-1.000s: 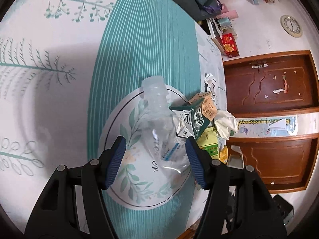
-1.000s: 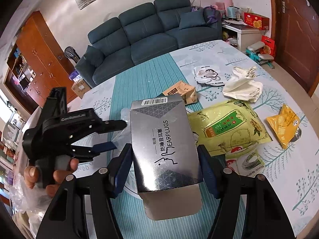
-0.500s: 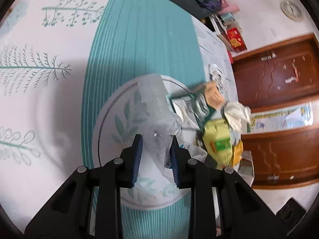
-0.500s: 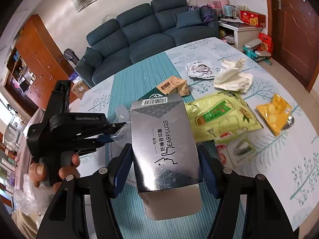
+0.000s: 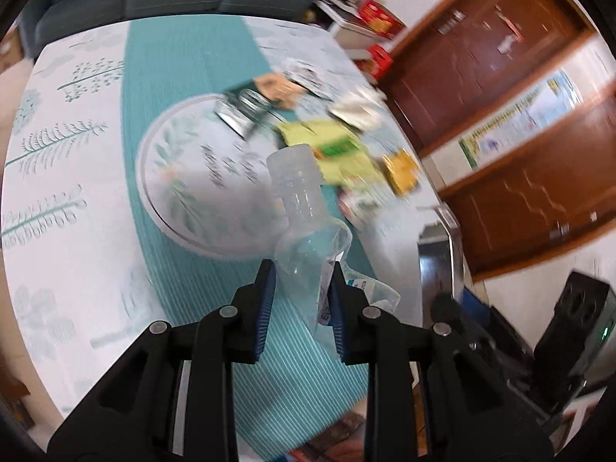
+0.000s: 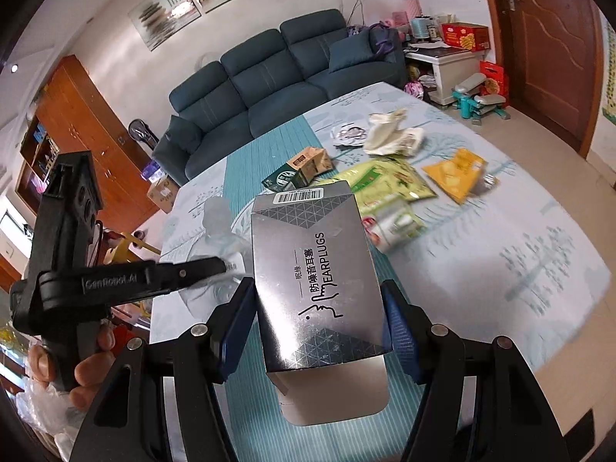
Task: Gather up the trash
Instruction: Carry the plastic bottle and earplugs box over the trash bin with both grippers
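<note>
L claw (image 5: 299, 310) went from spread around the clear bottle (image 5: 304, 227) to pinched on its crumpled body, and it's now lifted off the round placemat (image 5: 169, 177), so that's one piece collected; R claw (image 6: 318, 321) is clamped on the silver earplug box (image 6: 313, 269) as before, carried above the table (image 6: 500, 269). Both full, so I'd say dump next. Left on table: green carton (image 6: 287, 179), yellow-green bag (image 6: 385, 181), orange packet (image 6: 456, 173), white wad (image 6: 390, 133); nothing blocking afaict, no bin in view.
</note>
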`<action>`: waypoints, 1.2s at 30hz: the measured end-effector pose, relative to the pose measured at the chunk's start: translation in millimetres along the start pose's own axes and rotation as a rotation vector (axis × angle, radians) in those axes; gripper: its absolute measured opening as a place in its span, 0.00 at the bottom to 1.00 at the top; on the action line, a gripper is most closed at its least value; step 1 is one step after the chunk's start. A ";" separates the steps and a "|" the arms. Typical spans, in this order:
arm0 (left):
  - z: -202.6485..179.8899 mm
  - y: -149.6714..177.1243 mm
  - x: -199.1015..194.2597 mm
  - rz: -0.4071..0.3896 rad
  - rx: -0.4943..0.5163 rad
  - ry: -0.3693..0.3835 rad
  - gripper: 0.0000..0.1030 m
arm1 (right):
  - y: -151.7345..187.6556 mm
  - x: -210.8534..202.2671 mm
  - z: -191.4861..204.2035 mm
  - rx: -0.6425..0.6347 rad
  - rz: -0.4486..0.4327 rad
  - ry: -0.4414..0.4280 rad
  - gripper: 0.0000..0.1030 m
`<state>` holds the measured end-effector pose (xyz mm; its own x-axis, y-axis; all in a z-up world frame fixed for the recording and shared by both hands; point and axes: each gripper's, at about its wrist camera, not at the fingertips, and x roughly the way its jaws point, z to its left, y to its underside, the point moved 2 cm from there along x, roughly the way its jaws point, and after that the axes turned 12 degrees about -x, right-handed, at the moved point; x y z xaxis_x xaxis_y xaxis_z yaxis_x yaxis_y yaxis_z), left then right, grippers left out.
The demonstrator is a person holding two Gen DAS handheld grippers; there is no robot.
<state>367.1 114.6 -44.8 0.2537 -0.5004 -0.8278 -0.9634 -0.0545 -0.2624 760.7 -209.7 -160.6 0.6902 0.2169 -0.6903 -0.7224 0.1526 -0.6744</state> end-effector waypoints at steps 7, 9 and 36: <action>-48.2 90.0 -3.1 0.064 0.152 0.013 0.23 | 63.2 -69.0 -32.8 0.026 0.021 0.036 0.63; -64.9 121.9 2.4 0.088 0.201 0.010 0.23 | 83.1 -84.9 -44.3 0.029 0.041 0.055 0.63; -102.0 359.9 236.9 0.407 0.458 -0.271 0.23 | 333.9 29.4 -236.2 0.273 0.527 0.094 0.63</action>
<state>71.7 -111.7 -284.7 -0.0524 -0.1656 -0.9848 -0.8680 0.4951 -0.0371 549.5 -380.1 -467.9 0.2277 0.2458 -0.9422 -0.9441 0.2925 -0.1519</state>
